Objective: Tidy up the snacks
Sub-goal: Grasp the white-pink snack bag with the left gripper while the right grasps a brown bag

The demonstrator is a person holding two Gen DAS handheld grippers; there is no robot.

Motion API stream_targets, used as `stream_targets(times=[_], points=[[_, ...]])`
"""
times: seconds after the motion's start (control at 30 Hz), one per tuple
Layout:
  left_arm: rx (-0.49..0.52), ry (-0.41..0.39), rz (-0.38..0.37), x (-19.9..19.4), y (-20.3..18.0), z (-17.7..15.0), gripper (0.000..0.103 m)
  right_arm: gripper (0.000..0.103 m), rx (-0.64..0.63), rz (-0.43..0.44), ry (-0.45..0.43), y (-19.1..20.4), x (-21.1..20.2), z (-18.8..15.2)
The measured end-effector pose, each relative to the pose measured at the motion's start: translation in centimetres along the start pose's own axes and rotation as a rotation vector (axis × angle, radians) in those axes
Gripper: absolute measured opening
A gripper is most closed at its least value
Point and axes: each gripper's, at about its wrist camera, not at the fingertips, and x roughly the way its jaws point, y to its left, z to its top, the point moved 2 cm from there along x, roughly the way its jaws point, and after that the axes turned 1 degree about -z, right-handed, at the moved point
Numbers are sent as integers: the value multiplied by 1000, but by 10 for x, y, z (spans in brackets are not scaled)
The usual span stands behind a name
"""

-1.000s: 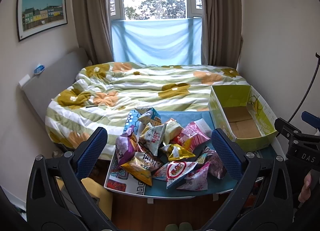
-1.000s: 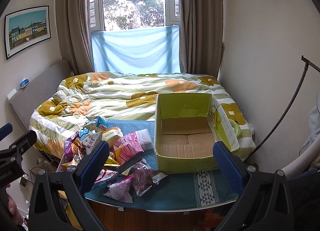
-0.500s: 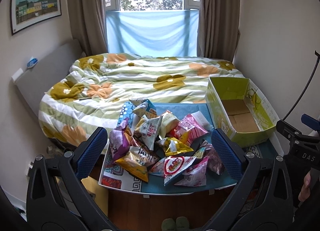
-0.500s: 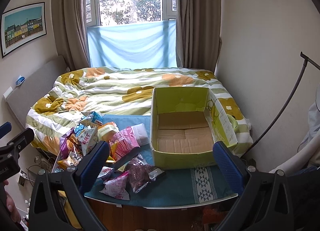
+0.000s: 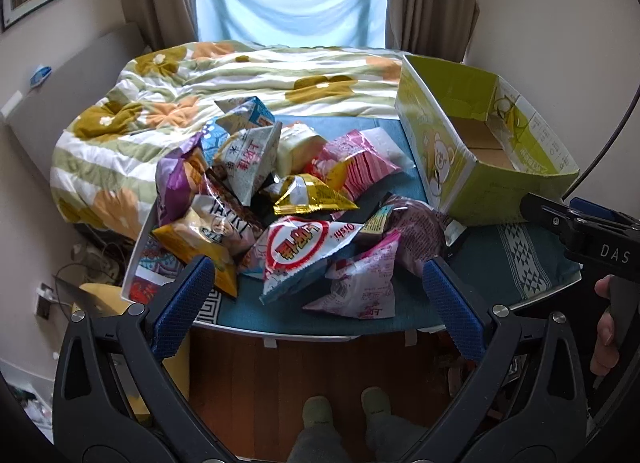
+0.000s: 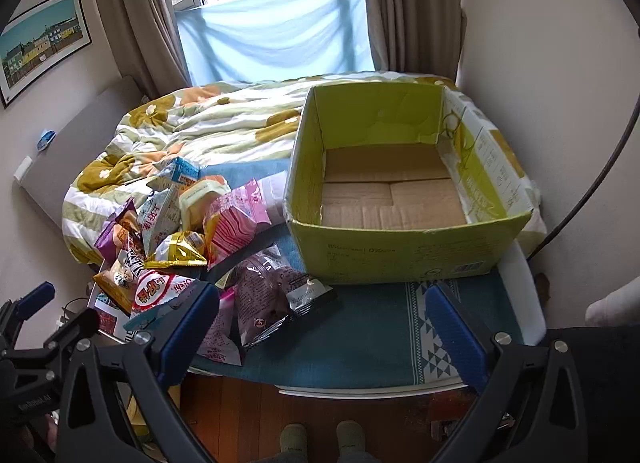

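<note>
Left gripper [image 5: 316, 299] and right gripper [image 6: 322, 321] both spread, empty; snack pile [image 5: 272, 199] mid-left, box [image 6: 400, 199] upper right; overlapping slick bags probably slip or drag neighbours off table edge [image 5: 304, 333].

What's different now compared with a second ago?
Both claws, left and right, have moved in closer and tilted down over the table. Nothing grabbed; both stay open. The snack pile and the empty green box haven't moved.
</note>
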Motion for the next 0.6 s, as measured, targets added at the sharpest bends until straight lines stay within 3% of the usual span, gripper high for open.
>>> stream_targets(times=[0.37,0.6], points=[[-39,31,4,79,-27,-36,102,103,4,198,111,-6,95,-20],[-37,64,-10,110,-32,-43,89,103,120,302,207,-7,130,-36]])
